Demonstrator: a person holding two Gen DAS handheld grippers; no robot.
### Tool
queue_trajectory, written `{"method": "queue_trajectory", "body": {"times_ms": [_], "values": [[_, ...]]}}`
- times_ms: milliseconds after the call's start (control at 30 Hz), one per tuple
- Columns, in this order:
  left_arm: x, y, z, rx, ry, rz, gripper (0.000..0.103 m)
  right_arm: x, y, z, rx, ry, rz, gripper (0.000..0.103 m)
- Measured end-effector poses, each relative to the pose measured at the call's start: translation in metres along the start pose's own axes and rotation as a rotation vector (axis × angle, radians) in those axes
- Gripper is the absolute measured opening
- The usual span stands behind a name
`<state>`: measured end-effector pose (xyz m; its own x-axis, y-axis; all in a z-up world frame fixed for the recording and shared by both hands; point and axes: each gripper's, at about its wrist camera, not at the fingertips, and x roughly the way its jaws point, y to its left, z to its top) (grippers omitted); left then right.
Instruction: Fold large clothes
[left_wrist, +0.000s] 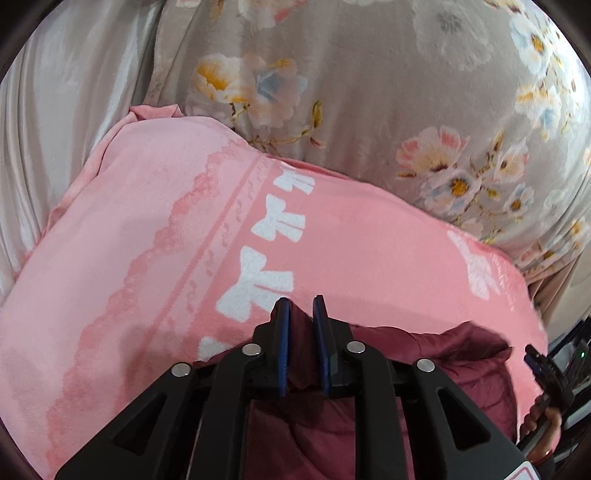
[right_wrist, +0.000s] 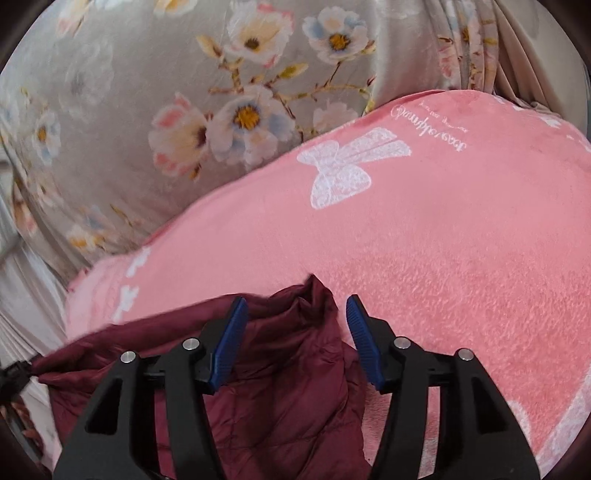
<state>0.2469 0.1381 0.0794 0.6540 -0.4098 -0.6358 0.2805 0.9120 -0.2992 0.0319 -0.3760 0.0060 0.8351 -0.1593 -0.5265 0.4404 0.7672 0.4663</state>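
hand-held gripper (left_wrist: 302, 306) | black frame | blue ribbed pads | silver screws

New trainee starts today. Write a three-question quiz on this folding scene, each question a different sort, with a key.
1. True or false: the left gripper is shut on the maroon jacket.
2. Multiple choice: the right gripper has its fingers (A) pinching the pink blanket, (B) apart, with a jacket fold between them, (C) out of view.
3. Fill in: the jacket lies on a pink blanket printed with white ____.

Key: 1 true; 2 B; 3 bows
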Motion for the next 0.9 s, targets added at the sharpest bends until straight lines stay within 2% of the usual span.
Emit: {"method": "queue_trajectory", "body": {"times_ms": [33,67,133,200,267,367,433,500,567,633,667,700,733,833,900], "values": [[-0.003,0.001,0.002,-0.010,-0.033,0.071,0.030,-0.005,0.001,0.003,0.002,-0.004,-0.005,0.055],[-0.008,0.000,0.005,-0.008,-0.073,0.161,0.032,-0.009,0.004,0.005,-0.006,-0.007,-0.005,0.055],[-0.021,-0.001,0.011,-0.011,-0.144,0.227,0.033,-0.017,0.017,0.006,-0.050,-0.014,-0.008,0.055],[-0.029,-0.001,0.016,-0.039,-0.158,0.222,0.033,-0.021,0.040,0.002,-0.129,-0.002,-0.008,0.055],[-0.029,-0.012,0.017,-0.039,-0.122,0.179,0.033,-0.018,0.063,-0.006,-0.191,0.021,0.020,0.054],[-0.010,-0.053,0.003,0.076,-0.042,0.169,0.033,-0.002,0.112,-0.029,-0.311,0.089,0.072,0.054],[0.013,-0.080,-0.011,0.141,0.033,0.133,0.033,0.016,0.147,-0.050,-0.408,0.143,0.089,0.054],[0.038,-0.104,-0.029,0.186,0.101,0.114,0.033,0.040,0.176,-0.070,-0.500,0.193,0.072,0.053],[0.061,-0.118,-0.044,0.219,0.154,0.105,0.033,0.064,0.189,-0.081,-0.529,0.242,0.049,0.052],[0.082,-0.126,-0.055,0.226,0.204,0.103,0.033,0.086,0.190,-0.090,-0.528,0.294,0.021,0.043],[0.090,-0.129,-0.059,0.228,0.224,0.102,0.032,0.096,0.189,-0.093,-0.532,0.318,0.008,0.025],[0.097,-0.131,-0.062,0.231,0.240,0.104,0.031,0.103,0.189,-0.095,-0.532,0.337,0.010,0.001],[0.105,-0.134,-0.065,0.237,0.247,0.114,0.031,0.106,0.188,-0.094,-0.523,0.339,0.018,0.001],[0.113,-0.139,-0.066,0.250,0.241,0.120,0.031,0.093,0.191,-0.080,-0.501,0.271,0.044,0.000],[0.123,-0.139,-0.066,0.248,0.244,0.135,0.031,0.099,0.191,-0.077,-0.494,0.276,0.038,0.000]]}}
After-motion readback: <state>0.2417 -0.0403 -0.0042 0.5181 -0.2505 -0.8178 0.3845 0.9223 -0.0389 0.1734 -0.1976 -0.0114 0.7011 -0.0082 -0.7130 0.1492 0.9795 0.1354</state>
